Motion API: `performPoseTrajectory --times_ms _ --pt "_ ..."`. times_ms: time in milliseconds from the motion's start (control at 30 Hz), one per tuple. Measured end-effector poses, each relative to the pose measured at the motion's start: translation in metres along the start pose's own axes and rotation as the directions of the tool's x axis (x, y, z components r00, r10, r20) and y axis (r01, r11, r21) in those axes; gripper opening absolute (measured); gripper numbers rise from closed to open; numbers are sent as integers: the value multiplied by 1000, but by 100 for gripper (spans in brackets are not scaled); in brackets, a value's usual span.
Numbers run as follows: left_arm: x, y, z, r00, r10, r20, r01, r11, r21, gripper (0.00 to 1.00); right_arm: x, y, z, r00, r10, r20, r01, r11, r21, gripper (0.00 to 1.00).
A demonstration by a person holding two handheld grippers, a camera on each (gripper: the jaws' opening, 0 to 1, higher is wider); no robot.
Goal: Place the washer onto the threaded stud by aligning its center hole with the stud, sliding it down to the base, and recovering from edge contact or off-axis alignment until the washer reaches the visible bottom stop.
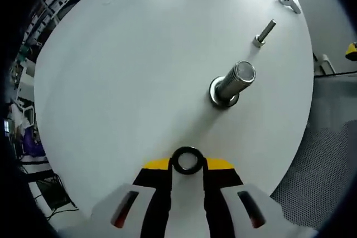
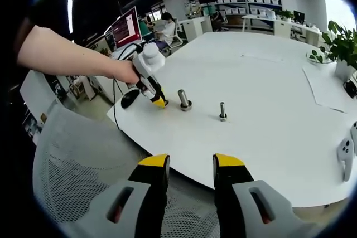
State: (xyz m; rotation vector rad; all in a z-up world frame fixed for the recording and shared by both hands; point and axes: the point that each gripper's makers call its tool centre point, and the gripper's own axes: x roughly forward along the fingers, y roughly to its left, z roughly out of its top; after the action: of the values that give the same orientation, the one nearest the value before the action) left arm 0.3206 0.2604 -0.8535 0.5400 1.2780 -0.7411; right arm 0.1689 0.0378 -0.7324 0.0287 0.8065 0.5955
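Around: we see a white round table (image 1: 139, 65) carrying a thick threaded stud (image 1: 234, 82) and, beyond it, a slimmer bolt (image 1: 265, 33); a mesh chair (image 2: 72, 176) sits just beside the table's edge.
In the way: we find nothing between washer and stud.
Washer: the black ring (image 1: 187, 160) sits clamped at our left gripper (image 1: 187, 165) fingers, near the stud.
Right gripper (image 2: 189, 168): fingers apart, holding nothing, over the chair.

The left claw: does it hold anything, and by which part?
Yes. The left claw holds the black washer by its rim, the hole left free. The right claw is open and holds nothing.
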Motion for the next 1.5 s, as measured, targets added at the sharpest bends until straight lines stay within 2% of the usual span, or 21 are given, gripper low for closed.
performPoseTrajectory --times_ms 167,200,267,333,533,700,833,1500 --pt "-17 -5 18 999 -22 36 19 997 73 19 0 1 0 1000 3 -4 -3 1000 -4 34" --pt "-21 -6 25 997 -37 71 33 997 65 19 0 1 0 1000 3 -3 -3 1000 -3 34" --pt "-33 -12 30 995 -49 89 48 999 19 19 0 1 0 1000 4 -3 -4 1000 -2 34" --pt "-37 -11 33 994 -51 93 49 999 23 19 0 0 0 1000 4 -3 -4 1000 -2 34" --pt "-53 -26 50 991 -66 113 53 992 118 19 0 0 0 1000 4 1 -4 1000 3 33" --pt "-54 -32 60 991 -81 110 63 985 158 19 0 0 0 1000 4 3 -4 1000 4 33" --pt "-53 -41 66 985 -117 127 90 976 197 19 0 0 1 1000 2 7 -2 1000 6 33" --pt "-34 -49 78 989 -117 89 86 953 290 19 -1 -1 2 1000 -3 16 3 1000 13 33"
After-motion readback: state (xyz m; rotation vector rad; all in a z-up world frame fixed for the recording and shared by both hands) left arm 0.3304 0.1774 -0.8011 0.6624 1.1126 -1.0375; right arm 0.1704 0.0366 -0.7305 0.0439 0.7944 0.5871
